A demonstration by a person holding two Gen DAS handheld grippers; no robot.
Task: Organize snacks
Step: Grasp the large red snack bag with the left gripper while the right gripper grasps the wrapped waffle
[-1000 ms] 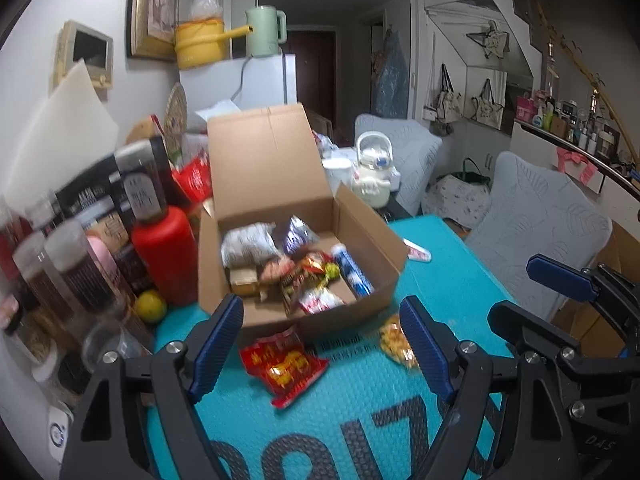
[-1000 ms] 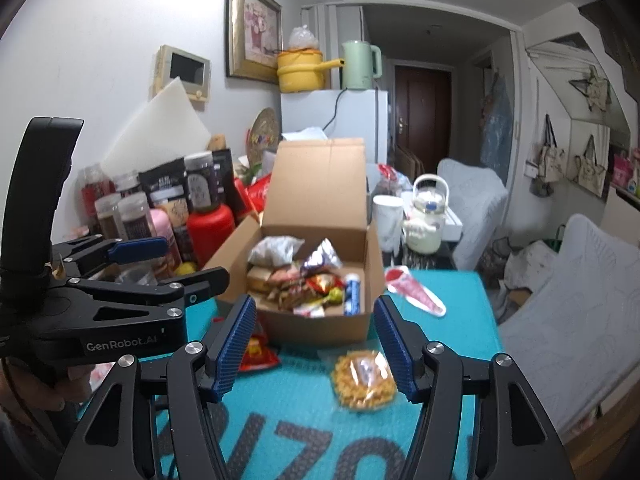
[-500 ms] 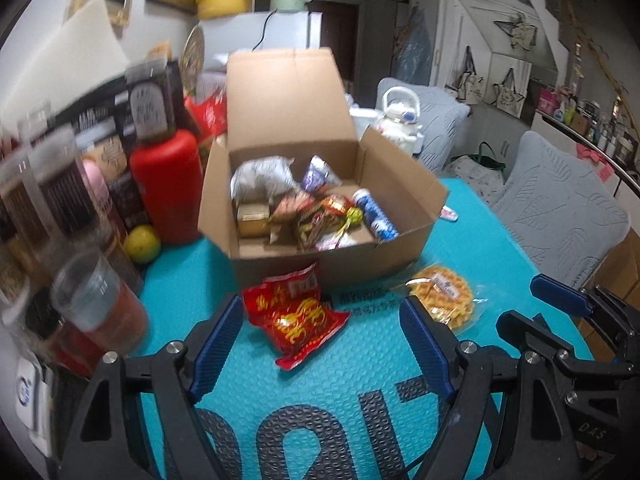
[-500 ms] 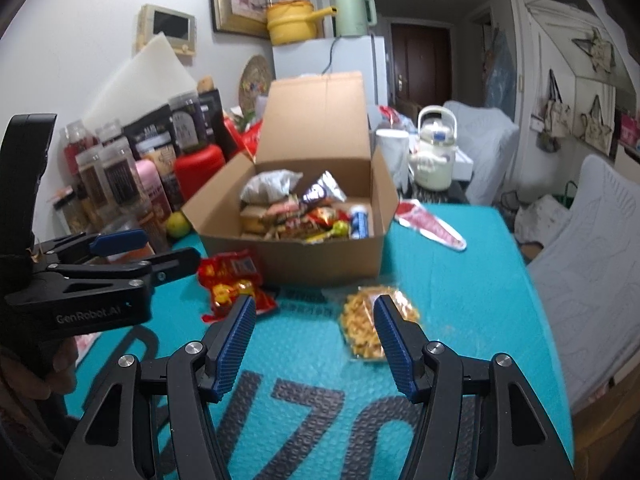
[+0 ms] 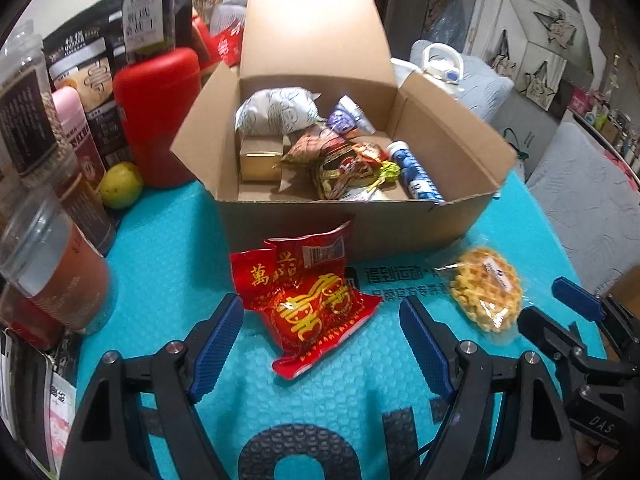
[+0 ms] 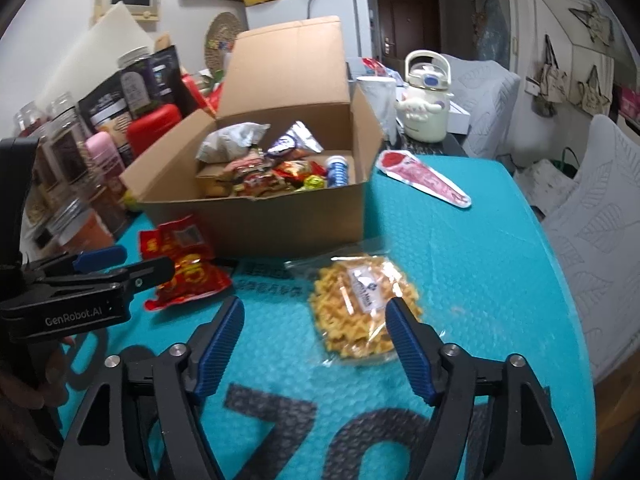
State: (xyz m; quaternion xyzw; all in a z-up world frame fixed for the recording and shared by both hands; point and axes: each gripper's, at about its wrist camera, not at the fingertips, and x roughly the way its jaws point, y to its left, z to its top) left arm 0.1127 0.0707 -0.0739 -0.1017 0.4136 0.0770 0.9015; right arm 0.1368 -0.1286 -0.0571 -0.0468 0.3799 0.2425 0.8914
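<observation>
An open cardboard box (image 5: 440, 220) (image 6: 280, 220) holding several snacks stands on the teal mat. A red snack packet (image 5: 308, 300) (image 6: 180, 268) lies in front of it, just ahead of my open, empty left gripper (image 5: 322, 320). A clear bag of yellow waffle snack (image 6: 360, 312) (image 5: 486, 288) lies to its right, partly between the fingers of my open, empty right gripper (image 6: 316, 316). A red and white cone-shaped packet (image 6: 424, 178) lies on the mat right of the box.
Jars, bottles, a red canister (image 5: 158, 116) and a yellow fruit (image 5: 120, 186) crowd the mat's left side. A white kettle (image 6: 424, 100) stands behind the box. Grey chairs (image 6: 592, 208) stand to the right. The left gripper (image 6: 80, 280) shows in the right wrist view.
Both grippers have moved forward and tilted down toward the mat. The red packet and the waffle bag now lie close to the fingertips. Both stay open.
</observation>
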